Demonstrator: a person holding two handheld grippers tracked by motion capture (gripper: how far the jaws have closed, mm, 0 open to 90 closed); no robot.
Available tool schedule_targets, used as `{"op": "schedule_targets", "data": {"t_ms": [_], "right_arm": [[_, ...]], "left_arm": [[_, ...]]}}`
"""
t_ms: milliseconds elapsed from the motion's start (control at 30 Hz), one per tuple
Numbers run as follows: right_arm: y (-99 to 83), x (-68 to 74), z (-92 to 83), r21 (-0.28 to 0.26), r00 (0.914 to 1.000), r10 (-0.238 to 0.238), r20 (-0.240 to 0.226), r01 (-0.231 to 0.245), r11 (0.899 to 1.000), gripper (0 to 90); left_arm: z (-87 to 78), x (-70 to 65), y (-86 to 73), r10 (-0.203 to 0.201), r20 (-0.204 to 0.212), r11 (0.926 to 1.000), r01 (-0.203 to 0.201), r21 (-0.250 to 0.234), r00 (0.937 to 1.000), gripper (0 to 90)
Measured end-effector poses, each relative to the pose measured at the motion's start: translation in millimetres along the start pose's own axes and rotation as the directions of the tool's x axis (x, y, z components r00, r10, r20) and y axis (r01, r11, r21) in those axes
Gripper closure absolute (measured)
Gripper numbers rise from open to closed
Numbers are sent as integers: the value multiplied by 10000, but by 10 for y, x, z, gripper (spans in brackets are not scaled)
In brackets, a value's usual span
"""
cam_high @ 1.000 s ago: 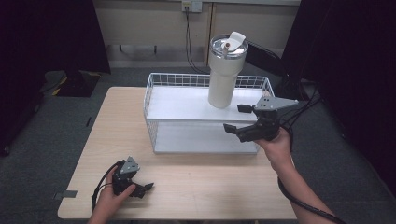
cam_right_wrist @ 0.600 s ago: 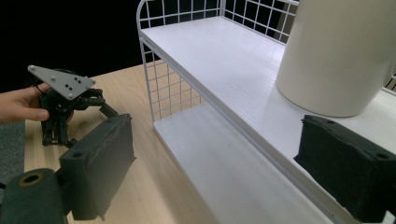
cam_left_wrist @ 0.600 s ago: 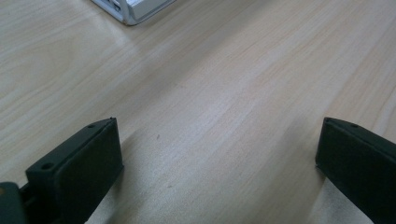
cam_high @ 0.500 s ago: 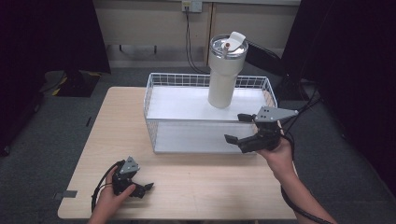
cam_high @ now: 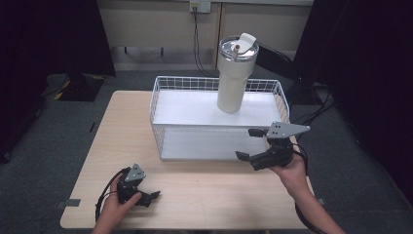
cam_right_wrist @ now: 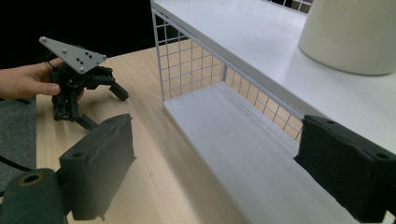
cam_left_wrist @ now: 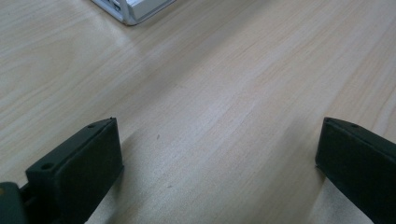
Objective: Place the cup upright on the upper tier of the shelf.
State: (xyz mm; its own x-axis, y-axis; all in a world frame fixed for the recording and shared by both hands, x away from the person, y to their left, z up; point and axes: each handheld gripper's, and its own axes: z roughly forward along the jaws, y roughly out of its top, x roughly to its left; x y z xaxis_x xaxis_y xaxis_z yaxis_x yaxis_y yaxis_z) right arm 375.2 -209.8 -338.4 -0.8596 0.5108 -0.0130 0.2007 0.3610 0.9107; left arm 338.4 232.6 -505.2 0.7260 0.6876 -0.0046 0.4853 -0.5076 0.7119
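The right gripper (cam_high: 252, 144), jaws wide and empty, sits nearer the upright tumbler (cam_high: 234, 74) on the wire shelf (cam_high: 170, 104); the left gripper (cam_high: 147, 196), also wide and empty, rests by the surface's (cam_high: 204, 185) near edge.

Wooden table (cam_high: 204, 195) on grey carpet (cam_high: 53, 146); wall socket (cam_high: 200, 6), cables behind.

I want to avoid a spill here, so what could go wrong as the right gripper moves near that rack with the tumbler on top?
1. The tall tumbler stands on the wire rack's top shelf, so a knock could topple it.
2. The right gripper, jaws open, is close to the rack's front right corner and might catch the wire mesh.
3. Its cable trails by the table edge and could snag.
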Motion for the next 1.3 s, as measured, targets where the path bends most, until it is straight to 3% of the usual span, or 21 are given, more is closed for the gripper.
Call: {"op": "schedule_targets", "data": {"t_ms": [233, 467, 1300], "right_arm": [[-145, -8, -4, 1, 9996, 271, -42, -271, 9996, 101], [-272, 0, -2, 27, 9996, 250, -107, -250, 9997, 102], [-920, -27, 115, 648, 9973, 734, -85, -727, 9952, 102]], "left_arm": [[0, 0, 0, -3, 3, 10000, 3, -1, 10000, 0], [0, 0, 0, -2, -1, 10000, 2, -1, 10000, 0], [-1, -5, -2, -55, -7, 10000, 55, 1, 10000, 0]]}}
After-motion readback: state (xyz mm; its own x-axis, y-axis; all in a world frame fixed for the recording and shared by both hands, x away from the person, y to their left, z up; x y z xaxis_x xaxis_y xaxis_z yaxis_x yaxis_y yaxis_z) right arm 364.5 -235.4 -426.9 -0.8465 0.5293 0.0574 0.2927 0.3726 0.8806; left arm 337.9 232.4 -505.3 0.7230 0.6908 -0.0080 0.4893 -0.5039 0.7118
